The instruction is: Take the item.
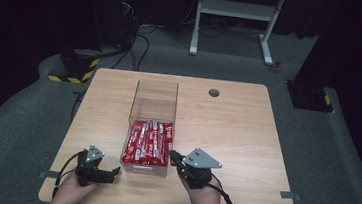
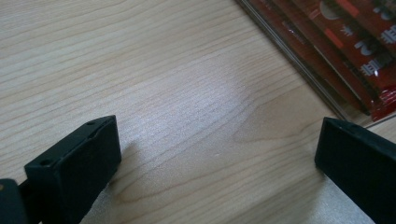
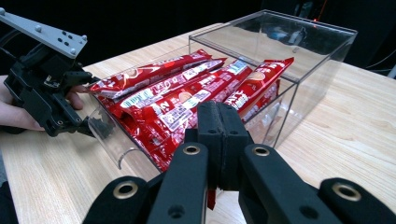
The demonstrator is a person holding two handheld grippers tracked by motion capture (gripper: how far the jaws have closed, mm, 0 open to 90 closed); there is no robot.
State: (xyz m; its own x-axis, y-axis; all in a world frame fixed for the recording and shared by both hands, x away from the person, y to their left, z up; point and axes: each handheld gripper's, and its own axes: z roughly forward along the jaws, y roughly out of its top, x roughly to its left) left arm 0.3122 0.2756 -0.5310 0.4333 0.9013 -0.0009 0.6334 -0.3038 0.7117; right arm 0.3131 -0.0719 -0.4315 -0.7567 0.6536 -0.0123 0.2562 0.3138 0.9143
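Two grippers flank the clear box (image 1: pixel 152 110): left gripper (image 1: pixel 115 172) spread wide, right gripper (image 1: pixel 173 155) clenched empty

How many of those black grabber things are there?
2. The left gripper is by the near left corner of the clear box, low over the table. The right gripper is at the box's near right side.

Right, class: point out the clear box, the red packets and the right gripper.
clear box (image 1: pixel 156 92), high view, empty far wall.
red packets (image 1: pixel 148 141), high view, middle of the pile.
right gripper (image 3: pixel 219 128), right gripper view, where its closed jaws meet.
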